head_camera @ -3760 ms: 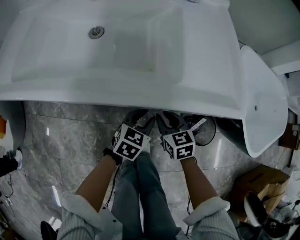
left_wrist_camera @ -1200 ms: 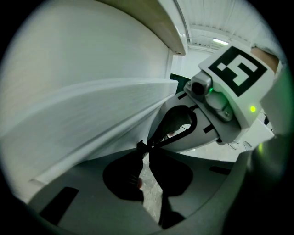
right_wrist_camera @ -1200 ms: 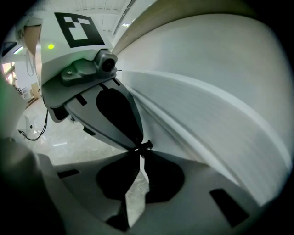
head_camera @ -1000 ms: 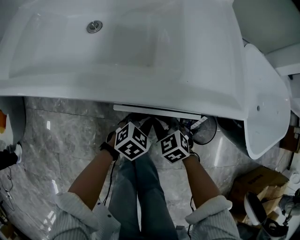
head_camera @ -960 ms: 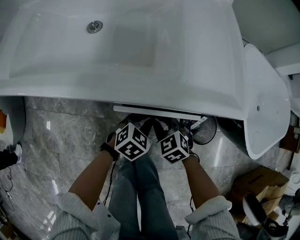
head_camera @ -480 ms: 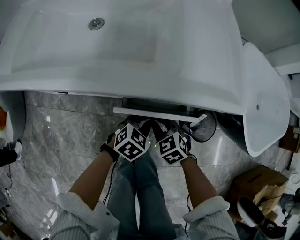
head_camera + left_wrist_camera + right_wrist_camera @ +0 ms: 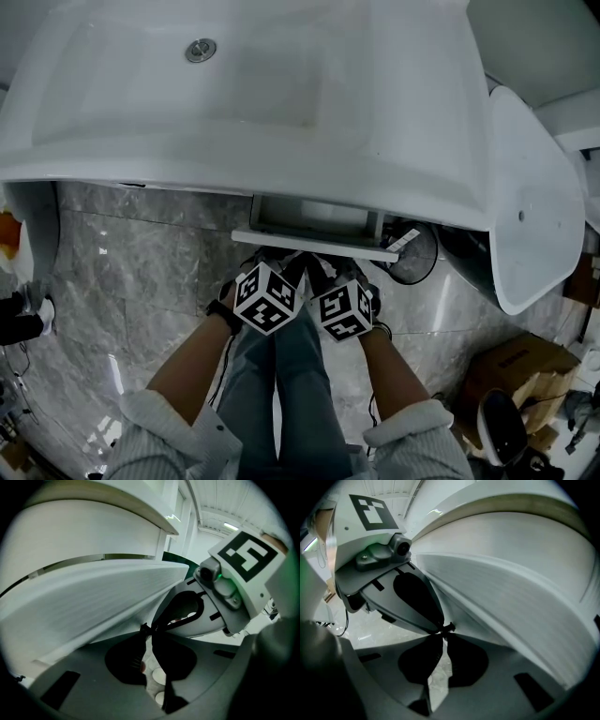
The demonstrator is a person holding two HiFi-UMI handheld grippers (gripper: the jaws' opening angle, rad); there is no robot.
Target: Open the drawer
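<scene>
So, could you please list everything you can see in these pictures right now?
sink: one, white, across the top of the head view
drain: one, metal, upper left of the sink
drawer: one, white, under the sink, partly pulled out
ceramic piece: one, white, right of the sink
round thing, maybe a fan: one, dark, on the floor right of the drawer
box: one, brown cardboard, lower right
floor: grey marble
jeans: one pair, blue, bottom centre
left arm, right arm: two, bare, pale ribbed sleeves
left claw, right claw: two, grey and black, side by side, closed at the drawer's lower edge
</scene>
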